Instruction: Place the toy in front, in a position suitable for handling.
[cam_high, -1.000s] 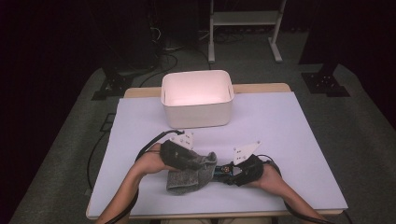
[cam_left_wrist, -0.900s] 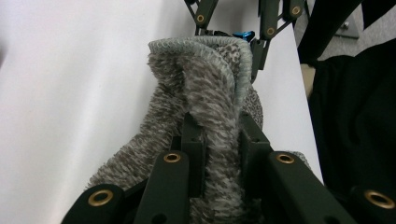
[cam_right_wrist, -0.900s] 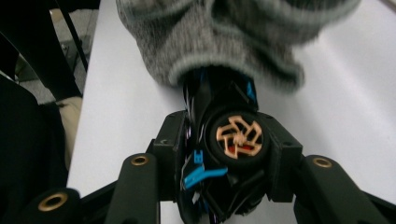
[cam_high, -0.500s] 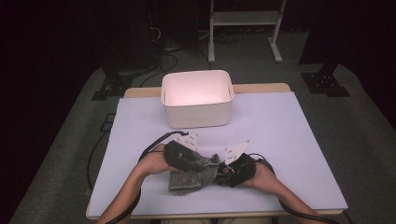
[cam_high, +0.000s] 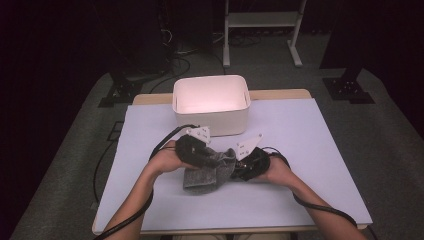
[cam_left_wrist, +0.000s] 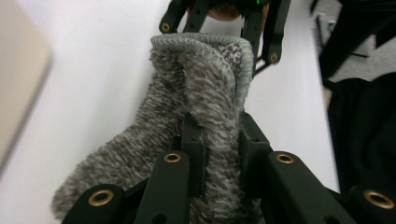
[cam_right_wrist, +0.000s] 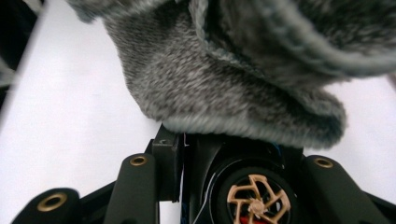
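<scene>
A grey fuzzy sock (cam_high: 207, 172) hangs between my two grippers just above the white table (cam_high: 300, 140), its lower part resting on it. My left gripper (cam_high: 199, 156) is shut on a fold of the sock (cam_left_wrist: 196, 93), pads pinching the knit (cam_left_wrist: 219, 135). My right gripper (cam_high: 241, 169) is at the sock's cuff (cam_right_wrist: 233, 70), which drapes over its jaws. Between those jaws (cam_right_wrist: 243, 149) sits a black round object with a bronze spoked wheel (cam_right_wrist: 256, 198), filling the gap; the jaws have just been closing. The right gripper (cam_left_wrist: 219, 28) also appears beyond the cuff.
A white open bin (cam_high: 210, 102) stands at the back middle of the table, just beyond the hands. Cables trail from both grippers toward the front edge. Dark floor and stand legs surround the table.
Both hands have shifted a little away from the person, toward the bin, carrying the sock. The right gripper has moved left, closer to the left one.
</scene>
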